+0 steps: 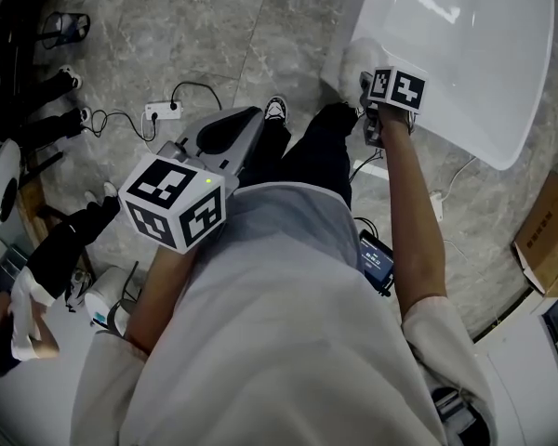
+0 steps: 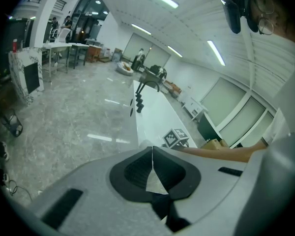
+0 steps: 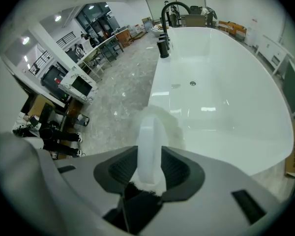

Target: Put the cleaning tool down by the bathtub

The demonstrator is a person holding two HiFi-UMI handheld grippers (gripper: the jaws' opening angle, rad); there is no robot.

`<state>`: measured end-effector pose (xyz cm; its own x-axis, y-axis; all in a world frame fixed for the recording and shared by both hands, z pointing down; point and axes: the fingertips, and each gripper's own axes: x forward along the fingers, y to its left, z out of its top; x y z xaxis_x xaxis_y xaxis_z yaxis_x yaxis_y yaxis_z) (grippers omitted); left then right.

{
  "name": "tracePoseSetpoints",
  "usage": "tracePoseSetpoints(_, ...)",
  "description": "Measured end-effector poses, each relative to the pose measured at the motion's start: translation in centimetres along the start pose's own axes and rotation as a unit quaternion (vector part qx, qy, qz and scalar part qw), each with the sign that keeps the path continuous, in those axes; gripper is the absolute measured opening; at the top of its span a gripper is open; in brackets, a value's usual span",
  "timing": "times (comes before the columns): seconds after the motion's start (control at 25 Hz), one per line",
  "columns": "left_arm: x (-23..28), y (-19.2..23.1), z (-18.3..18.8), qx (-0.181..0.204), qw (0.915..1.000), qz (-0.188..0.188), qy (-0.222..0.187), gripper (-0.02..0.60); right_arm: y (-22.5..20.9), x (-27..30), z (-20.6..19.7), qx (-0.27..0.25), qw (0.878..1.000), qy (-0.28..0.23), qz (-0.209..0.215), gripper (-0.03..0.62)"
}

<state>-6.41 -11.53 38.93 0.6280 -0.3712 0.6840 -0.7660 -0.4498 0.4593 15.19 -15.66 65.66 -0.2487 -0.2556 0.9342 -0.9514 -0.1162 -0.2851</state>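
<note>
The cleaning tool (image 1: 352, 63) is a white fluffy pad with a white looped handle (image 3: 150, 146). It rests on the near rim of the white bathtub (image 1: 465, 91), at the corner by the floor. My right gripper (image 1: 365, 93) points steeply down over it. In the right gripper view the handle stands upright between the jaws of that gripper (image 3: 150, 156), whose pads sit apart from it on both sides. The tub basin (image 3: 226, 87) spreads out beyond. My left gripper (image 1: 251, 119) is held up in front of the body, shut and empty, its pads (image 2: 152, 154) meeting in a line.
A power strip (image 1: 163, 111) with a looping cable lies on the grey stone floor to the left. A cardboard box (image 1: 549, 235) stands right of the tub. A black faucet (image 3: 169, 9) rises at the tub's far end. Dark furniture and shoes crowd the left edge.
</note>
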Motion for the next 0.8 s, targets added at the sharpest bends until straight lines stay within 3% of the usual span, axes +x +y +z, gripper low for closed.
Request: tracePoseSetpoints(0.8,-0.3,-0.8,0.7,0.011,0.9997,-0.011,-0.018,0.009,0.0,-1.9,-0.6,0.004,1.0,-0.019,0.008,0.143)
